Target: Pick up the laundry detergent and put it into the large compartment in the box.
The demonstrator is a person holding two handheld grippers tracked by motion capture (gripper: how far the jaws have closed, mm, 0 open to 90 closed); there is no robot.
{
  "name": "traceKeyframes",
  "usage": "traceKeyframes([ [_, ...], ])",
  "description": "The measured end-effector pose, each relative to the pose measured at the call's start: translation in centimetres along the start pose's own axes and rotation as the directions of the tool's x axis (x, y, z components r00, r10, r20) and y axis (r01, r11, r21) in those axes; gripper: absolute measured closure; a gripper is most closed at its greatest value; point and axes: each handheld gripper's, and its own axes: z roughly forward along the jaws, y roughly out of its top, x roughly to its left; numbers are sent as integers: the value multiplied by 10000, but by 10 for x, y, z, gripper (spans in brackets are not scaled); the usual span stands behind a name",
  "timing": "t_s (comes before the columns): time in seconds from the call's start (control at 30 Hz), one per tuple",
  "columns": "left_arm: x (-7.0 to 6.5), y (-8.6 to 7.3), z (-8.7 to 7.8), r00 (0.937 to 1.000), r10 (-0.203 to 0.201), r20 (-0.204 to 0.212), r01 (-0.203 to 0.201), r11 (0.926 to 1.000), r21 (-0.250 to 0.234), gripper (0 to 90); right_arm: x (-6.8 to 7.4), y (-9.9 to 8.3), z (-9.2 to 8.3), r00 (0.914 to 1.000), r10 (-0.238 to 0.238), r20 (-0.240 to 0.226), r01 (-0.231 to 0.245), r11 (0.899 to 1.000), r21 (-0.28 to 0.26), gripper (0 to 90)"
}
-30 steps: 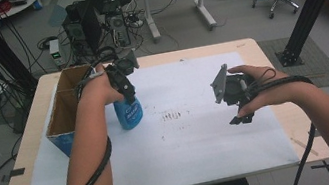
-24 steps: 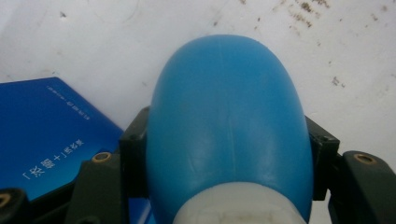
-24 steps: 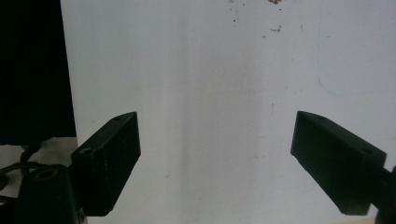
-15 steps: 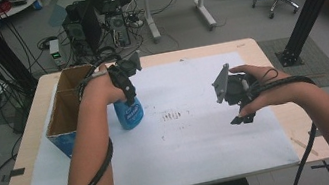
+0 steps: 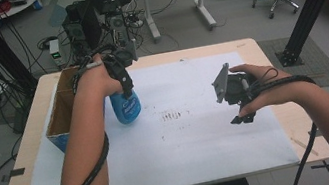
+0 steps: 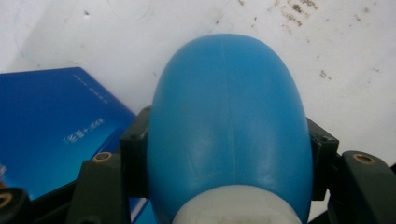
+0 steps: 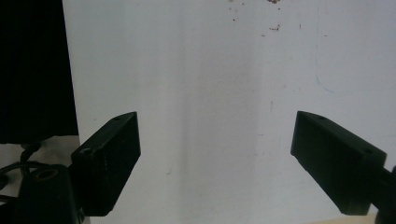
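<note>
A blue spray bottle (image 5: pixel 127 110) with a white neck is upright beside the box, over the left part of the white paper (image 5: pixel 188 154). My left gripper (image 5: pixel 125 85) comes down on it from above, shut on its neck. In the left gripper view the black fingers (image 6: pixel 135 156) press both sides of the bottle (image 6: pixel 229 112) just above its white collar. Whether its base touches the paper I cannot tell. My right gripper (image 5: pixel 243 116) hovers over the right half of the paper. Its jaws are open wide with nothing between them (image 7: pixel 215 154).
An open cardboard box (image 5: pixel 61 115) with blue sides (image 6: pixel 56 130) stands at the table's left edge, right next to the bottle. Small brown specks (image 5: pixel 171 116) mark the middle of the paper. Cables trail from both grippers along the forearms.
My left hand has risen a little with the bottle in its grip. The right hand has stayed where it was.
</note>
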Motion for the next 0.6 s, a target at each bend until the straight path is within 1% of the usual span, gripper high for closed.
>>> traceKeyframes([
  [0.13,0,-2,-14,9995,-304,83,304,9995,-18,380,0,1,-1,10000,-7,18,7,10000,-27,158],
  [0.2,0,-4,-23,9981,-592,197,591,9982,43,380,0,1,-2,10000,-2,45,3,10000,-59,158],
  [0.23,1,-5,-27,9976,-657,227,655,9978,87,380,0,0,-2,10000,14,44,-13,9999,-104,158],
  [0.3,2,-7,-37,9952,-933,312,932,9956,31,380,-1,1,-2,10000,-1,71,2,10000,-99,158],
  [0.33,3,-9,-42,9932,-1110,362,1110,9938,17,380,-1,1,-3,10000,4,68,-3,9999,-137,158],
  [0.37,4,-10,-48,9898,-1356,433,1358,9907,-16,380,-2,1,-3,10000,-5,58,6,9999,-157,158],
  [0.47,8,-16,-67,9818,-1849,428,1852,9827,-32,379,-3,2,-3,10000,-24,82,25,9999,-165,158],
  [0.53,9,-20,-80,9728,-2275,439,2281,9736,-92,379,-4,3,-4,10000,-65,59,67,9998,-200,158],
  [0.57,10,-22,-87,9701,-2389,418,2394,9709,-66,379,-5,3,-5,9999,-98,109,100,9997,-220,158],
  [0.6,11,-23,-93,9649,-2592,425,2600,9655,-122,380,-5,4,-5,9999,-89,111,91,9997,-212,158],
])
